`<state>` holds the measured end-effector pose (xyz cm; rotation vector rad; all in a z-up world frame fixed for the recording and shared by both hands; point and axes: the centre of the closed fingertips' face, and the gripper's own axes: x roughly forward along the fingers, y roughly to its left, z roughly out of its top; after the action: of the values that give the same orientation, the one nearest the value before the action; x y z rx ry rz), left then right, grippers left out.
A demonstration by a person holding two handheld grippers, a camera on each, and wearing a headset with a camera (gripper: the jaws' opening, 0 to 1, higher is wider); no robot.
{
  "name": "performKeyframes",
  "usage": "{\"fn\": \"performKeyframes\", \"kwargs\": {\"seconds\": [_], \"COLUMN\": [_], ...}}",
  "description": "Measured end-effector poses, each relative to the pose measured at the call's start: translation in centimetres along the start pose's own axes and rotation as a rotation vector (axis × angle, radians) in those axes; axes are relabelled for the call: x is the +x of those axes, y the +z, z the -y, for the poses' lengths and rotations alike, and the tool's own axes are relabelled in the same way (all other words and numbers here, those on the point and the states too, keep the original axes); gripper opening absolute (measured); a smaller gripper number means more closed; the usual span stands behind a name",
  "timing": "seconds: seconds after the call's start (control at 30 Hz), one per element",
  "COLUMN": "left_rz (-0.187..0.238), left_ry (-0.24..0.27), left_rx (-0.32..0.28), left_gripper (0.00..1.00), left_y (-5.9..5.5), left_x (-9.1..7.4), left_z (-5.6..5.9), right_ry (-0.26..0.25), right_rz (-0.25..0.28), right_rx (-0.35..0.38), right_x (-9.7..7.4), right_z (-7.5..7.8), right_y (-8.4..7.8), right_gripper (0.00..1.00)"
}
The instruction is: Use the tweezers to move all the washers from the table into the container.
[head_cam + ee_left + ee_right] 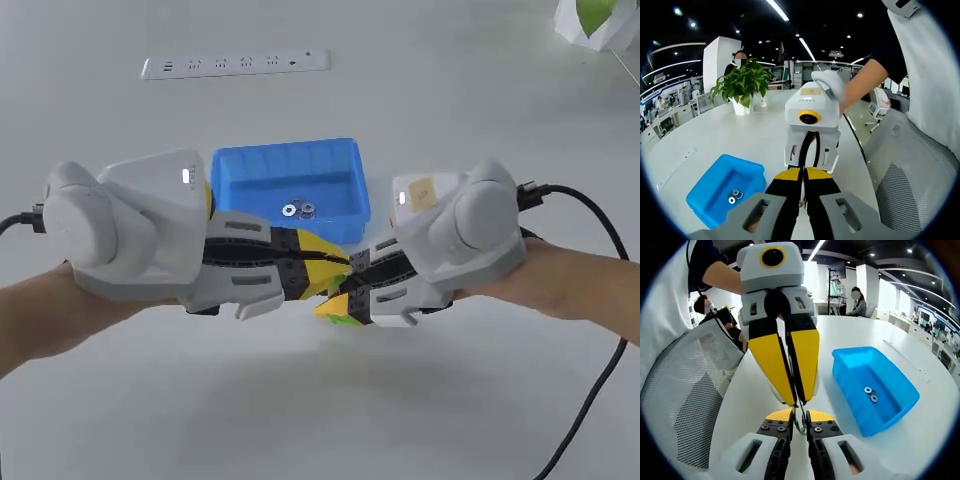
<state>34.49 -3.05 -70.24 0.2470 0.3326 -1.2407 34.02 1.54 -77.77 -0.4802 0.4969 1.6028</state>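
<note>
Over the desk's (300,420) near edge your right claw (800,415) is closed on the tweezers (800,424), which lie crosswise. Your left claw (803,172), closed too, meets it tip to tip. Just beyond both, the washers (298,209) lie in the bin (340,160).

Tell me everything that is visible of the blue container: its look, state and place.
The blue container is a rectangular tray, plastic by its look, with sloping walls, rounded corners and no lid. It sits upright on the white table, its long side across the head view. A few small metal washers lie close together on its floor. Nothing else touches it.
</note>
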Motion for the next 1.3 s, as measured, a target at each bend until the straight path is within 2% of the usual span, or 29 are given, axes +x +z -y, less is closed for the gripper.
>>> {"fn": "performKeyframes", "kwargs": {"seconds": [0.07, 0.3, 0.43, 0.77, 0.97, 1.23, 1.3], "left_rz": [0.003, -0.01, -0.018, -0.036, -0.053, -0.056, -0.058], "left_ry": [0.001, 0.004, -0.012, -0.029, -0.014, -0.014, -0.017], "left_rx": [-0.037, -0.047, -0.088, -0.072, -0.066, -0.058, -0.05], "left_gripper": [0.05, 0.06, 0.1, 0.17, 0.2, 0.2, 0.17], "left_y": [-0.02, -0.08, -0.19, -0.31, -0.6, -0.49, -0.55], "left_x": [0.04, -0.03, -0.11, -0.01, -0.21, -0.29, -0.34], "left_z": [0.05, -0.03, 0.24, 0.61, 0.42, 0.35, 0.38], "right_ry": [-0.005, -0.018, -0.013, -0.015, -0.016, -0.02, -0.022], "right_rz": [0.0, 0.003, 0.007, 0.01, 0.012, 0.017, 0.018], "right_rx": [-0.004, -0.006, -0.001, 0.006, 0.007, 0.003, 0.003], "right_x": [-0.02, 0.0, 0.03, -0.03, 0.0, 0.15, 0.18], "right_z": [-0.01, 0.05, -0.12, -0.16, -0.17, -0.17, -0.12], "right_y": [0.0, 0.04, 0.09, 0.18, 0.27, 0.57, 0.6], "right_gripper": [0.11, 0.11, 0.11, 0.11, 0.1, 0.1, 0.1]}}
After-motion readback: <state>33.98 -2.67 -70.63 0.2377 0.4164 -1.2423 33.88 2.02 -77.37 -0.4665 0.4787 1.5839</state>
